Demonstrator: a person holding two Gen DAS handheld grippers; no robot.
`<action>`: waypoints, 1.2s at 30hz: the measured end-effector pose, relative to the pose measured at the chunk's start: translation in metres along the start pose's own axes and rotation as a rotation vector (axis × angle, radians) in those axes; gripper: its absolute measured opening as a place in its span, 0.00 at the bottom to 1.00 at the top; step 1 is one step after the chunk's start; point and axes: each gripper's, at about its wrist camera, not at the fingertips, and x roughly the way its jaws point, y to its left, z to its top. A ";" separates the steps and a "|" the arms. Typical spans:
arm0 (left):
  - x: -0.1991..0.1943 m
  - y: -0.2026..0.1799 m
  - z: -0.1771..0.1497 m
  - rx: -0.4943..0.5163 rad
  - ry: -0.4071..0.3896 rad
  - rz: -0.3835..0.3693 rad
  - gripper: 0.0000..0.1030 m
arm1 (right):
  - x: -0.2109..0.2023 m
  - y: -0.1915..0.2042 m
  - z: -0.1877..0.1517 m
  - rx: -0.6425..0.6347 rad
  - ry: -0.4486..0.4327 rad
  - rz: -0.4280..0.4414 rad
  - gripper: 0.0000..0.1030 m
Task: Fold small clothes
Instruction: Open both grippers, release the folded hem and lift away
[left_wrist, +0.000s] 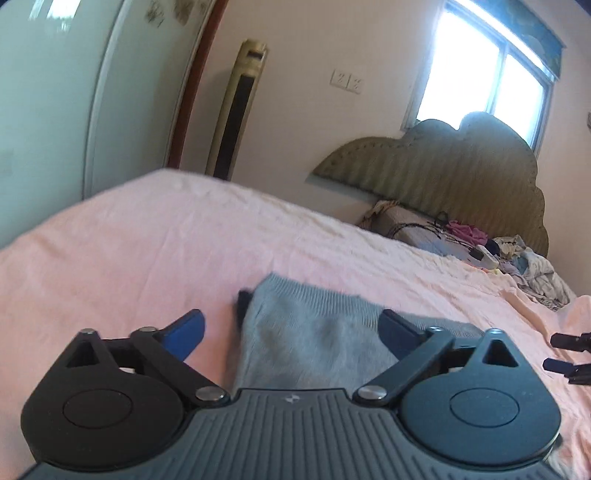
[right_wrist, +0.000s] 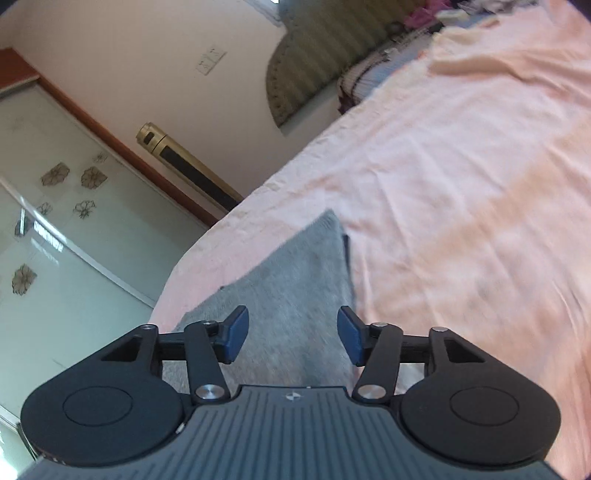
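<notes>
A small grey knitted garment (left_wrist: 314, 332) lies folded on the pink bedsheet (left_wrist: 147, 240), with a dark edge showing at its left side. My left gripper (left_wrist: 291, 334) hovers just above it, blue pads spread wide, nothing between them. The right gripper's black fingertips (left_wrist: 565, 354) show at the right edge of the left wrist view. In the tilted right wrist view the same grey garment (right_wrist: 295, 295) lies below my right gripper (right_wrist: 293, 334), which stands open above it and holds nothing.
A padded olive headboard (left_wrist: 443, 166) stands at the bed's far end, with a pile of mixed clothes (left_wrist: 524, 266) and a patterned cushion (left_wrist: 406, 221) in front of it. A tall gold-coloured floor unit (left_wrist: 236, 110) and glass wardrobe doors (left_wrist: 55, 92) stand beyond the bed's edge.
</notes>
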 end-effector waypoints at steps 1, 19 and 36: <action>0.021 -0.019 0.003 0.073 0.001 -0.006 0.99 | 0.017 0.011 0.006 -0.056 -0.005 0.000 0.75; 0.156 -0.054 -0.012 0.310 0.283 0.203 1.00 | 0.169 0.035 -0.001 -0.430 0.041 -0.341 0.84; 0.041 -0.019 -0.033 0.043 0.227 0.017 1.00 | 0.070 0.053 -0.048 -0.427 0.019 -0.362 0.97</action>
